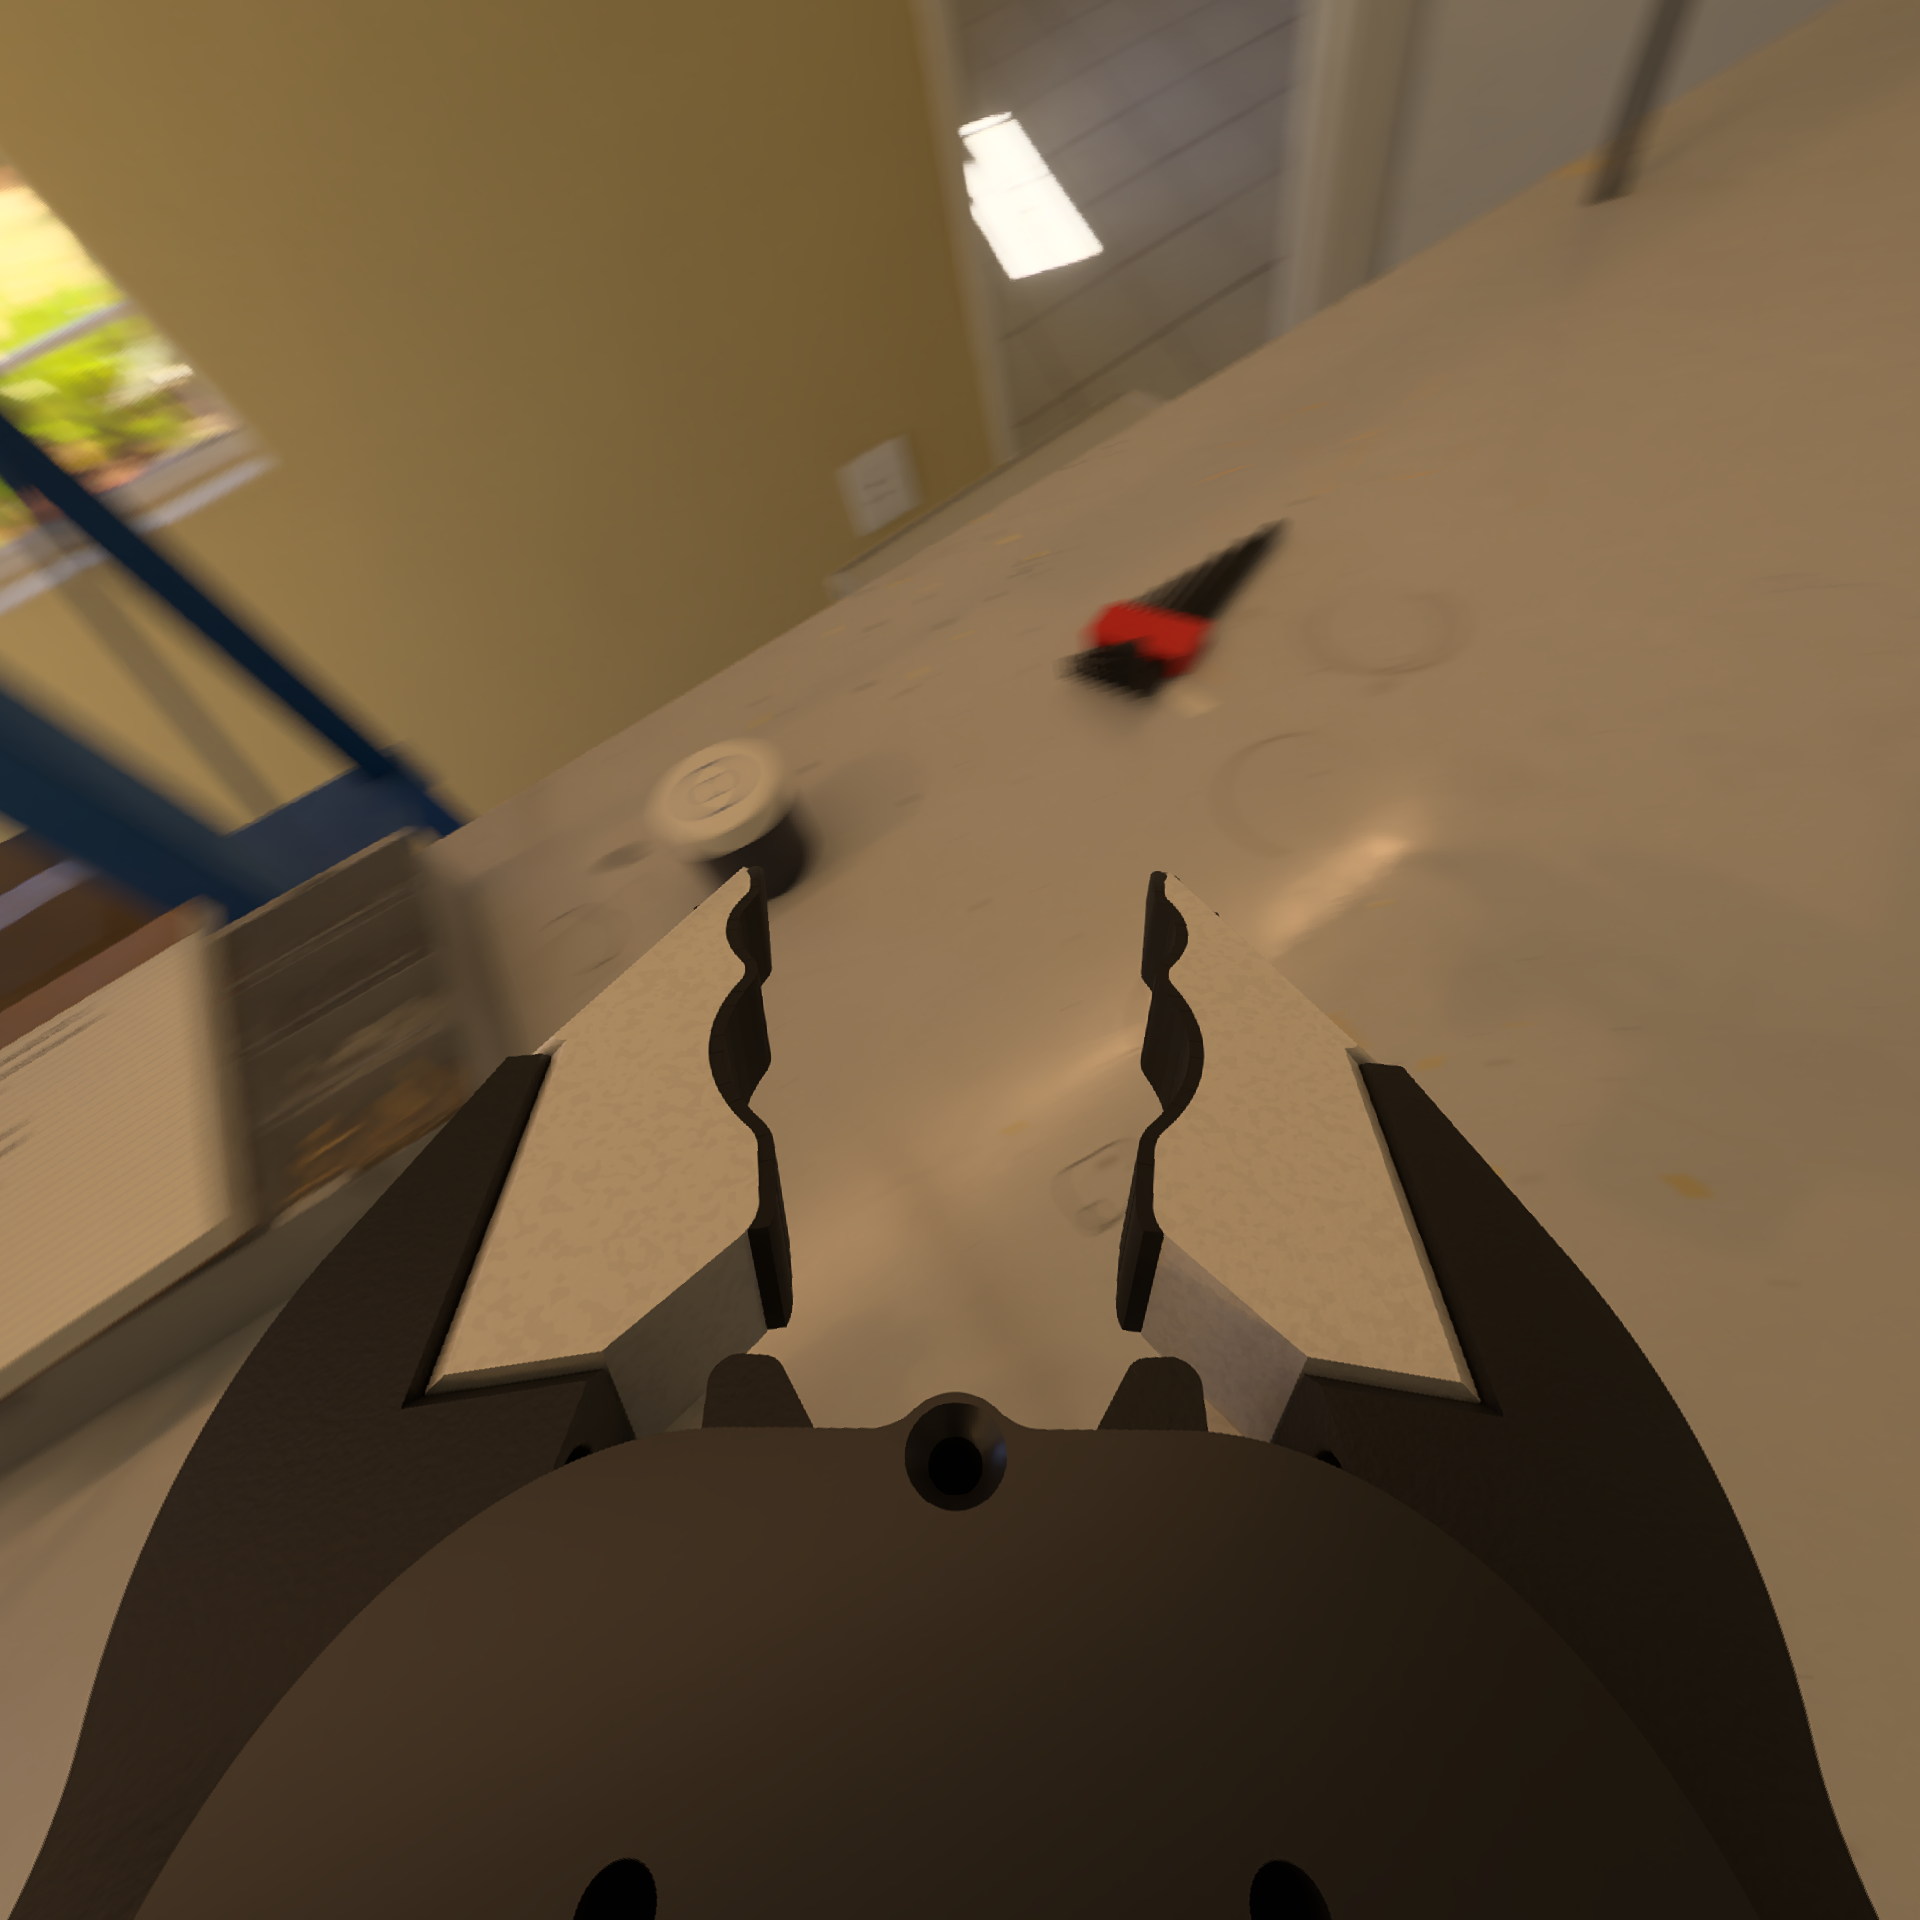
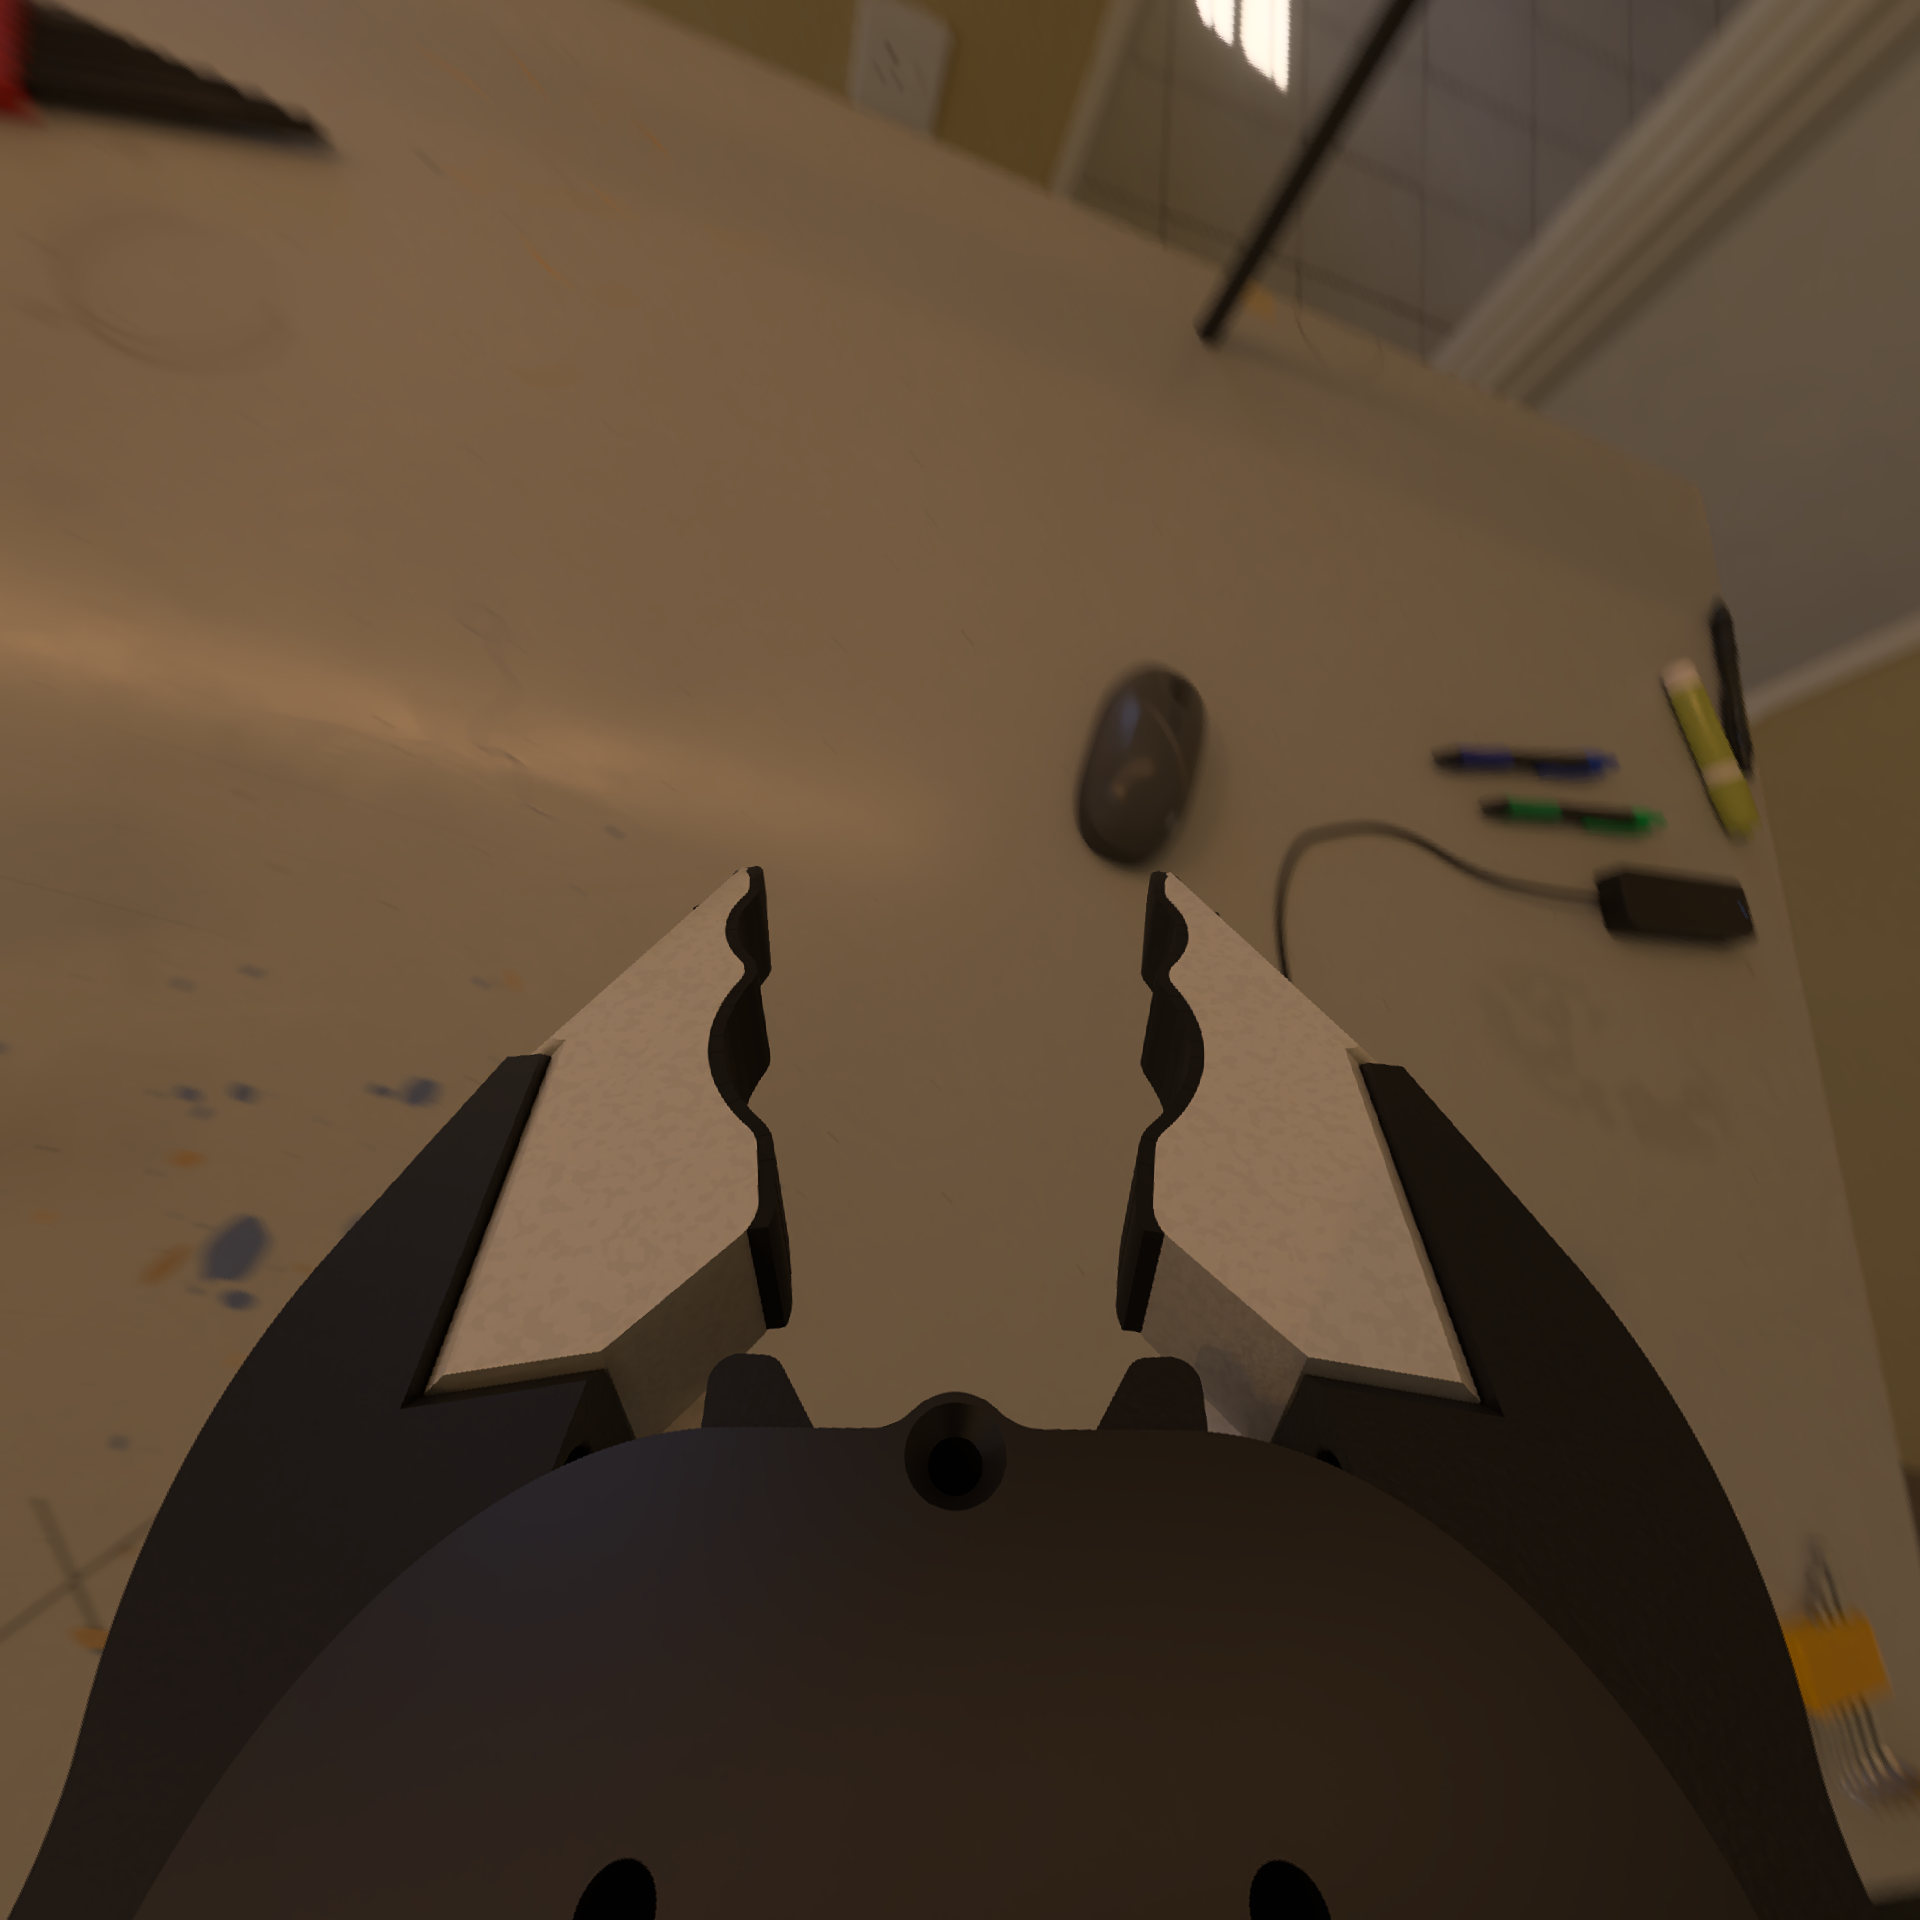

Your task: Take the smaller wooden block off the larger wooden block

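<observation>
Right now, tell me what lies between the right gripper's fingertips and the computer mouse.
Nothing: in the right wrist view only bare table separates the open right gripper from the grey computer mouse.

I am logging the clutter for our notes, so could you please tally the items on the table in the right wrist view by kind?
Pens: 2 (blue pen, green pen)
Highlighter: 1
Dark marker-like stick: 1
Mouse: 1
Adapter with cable: 1
Hex key sets: 2 (red set, yellow set)
Total: 8
</observation>
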Action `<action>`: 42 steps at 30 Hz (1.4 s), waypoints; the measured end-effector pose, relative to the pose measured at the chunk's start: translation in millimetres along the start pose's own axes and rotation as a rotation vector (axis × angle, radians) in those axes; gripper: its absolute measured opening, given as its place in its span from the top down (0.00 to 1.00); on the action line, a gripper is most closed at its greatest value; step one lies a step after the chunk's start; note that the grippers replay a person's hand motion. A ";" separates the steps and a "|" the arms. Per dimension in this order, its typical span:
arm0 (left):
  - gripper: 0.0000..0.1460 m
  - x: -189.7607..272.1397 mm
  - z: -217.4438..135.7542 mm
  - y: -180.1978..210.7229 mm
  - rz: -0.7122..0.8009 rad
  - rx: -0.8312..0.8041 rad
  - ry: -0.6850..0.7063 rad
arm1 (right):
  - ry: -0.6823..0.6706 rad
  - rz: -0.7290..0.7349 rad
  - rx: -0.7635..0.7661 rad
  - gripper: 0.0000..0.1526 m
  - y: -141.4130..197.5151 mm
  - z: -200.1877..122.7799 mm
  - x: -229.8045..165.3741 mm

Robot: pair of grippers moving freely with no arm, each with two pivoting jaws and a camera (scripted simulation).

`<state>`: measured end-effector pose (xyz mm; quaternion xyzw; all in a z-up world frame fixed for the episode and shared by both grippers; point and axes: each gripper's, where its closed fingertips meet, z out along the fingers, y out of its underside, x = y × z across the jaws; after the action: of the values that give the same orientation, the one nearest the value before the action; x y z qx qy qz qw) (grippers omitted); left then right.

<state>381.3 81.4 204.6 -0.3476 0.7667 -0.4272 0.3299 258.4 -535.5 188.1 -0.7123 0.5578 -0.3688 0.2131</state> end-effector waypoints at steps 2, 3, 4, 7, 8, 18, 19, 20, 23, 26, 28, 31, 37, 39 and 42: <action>0.51 -48.2 -19.8 22.2 -0.008 -0.059 -0.152 | 0.049 0.023 -0.070 0.53 26.7 5.2 25.5; 0.51 -68.7 -28.1 37.3 -0.014 -0.113 -0.211 | 0.062 0.043 -0.094 0.52 38.8 8.3 35.2; 0.50 -87.2 -35.1 55.2 -0.026 -0.177 -0.253 | 0.057 0.071 -0.119 0.51 51.1 12.2 42.1; 0.45 -121.6 -48.1 113.7 -0.079 -0.376 -0.312 | 0.042 0.132 -0.189 0.48 82.4 24.9 53.7; 0.44 -122.9 -48.8 128.2 -0.121 -0.418 -0.280 | 0.019 0.152 -0.212 0.48 91.0 29.0 53.1; 0.78 -101.9 -29.2 189.7 -0.295 -0.533 -0.045 | -0.107 0.179 -0.301 0.77 121.5 55.4 37.6; 0.84 -98.3 -26.4 193.3 -0.291 -0.543 -0.023 | -0.121 0.181 -0.309 0.81 122.9 58.4 35.6; 0.89 -97.5 -25.3 194.0 -0.286 -0.542 -0.013 | -0.143 0.189 -0.314 0.83 123.7 61.3 33.3; 0.92 -99.2 -24.9 193.8 -0.268 -0.533 -0.024 | -0.182 0.228 -0.304 0.89 124.3 68.1 30.5; 0.95 -100.6 -23.4 192.8 -0.273 -0.522 -0.041 | -0.190 0.248 -0.297 0.92 123.1 69.9 30.5; 0.95 -100.7 -22.4 191.8 -0.279 -0.508 -0.030 | -0.187 0.247 -0.299 0.92 121.9 70.3 29.2; 0.95 -99.7 -20.2 190.2 -0.285 -0.488 -0.021 | -0.207 0.257 -0.291 0.92 118.1 71.4 22.5; 0.95 -99.1 -19.7 182.4 -0.314 -0.433 -0.006 | -0.246 0.248 -0.274 0.92 101.8 77.5 -3.5; 0.95 -99.8 -21.0 179.0 -0.334 -0.412 0.002 | -0.249 0.234 -0.270 0.92 93.5 80.4 -16.7; 0.95 -103.6 -23.5 173.5 -0.374 -0.363 0.007 | -0.285 0.228 -0.237 0.90 77.5 86.2 -42.4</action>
<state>374.8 244.0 82.5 -0.5356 0.7542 -0.3374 0.1747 270.2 -526.7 65.5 -0.7097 0.6384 -0.1695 0.2450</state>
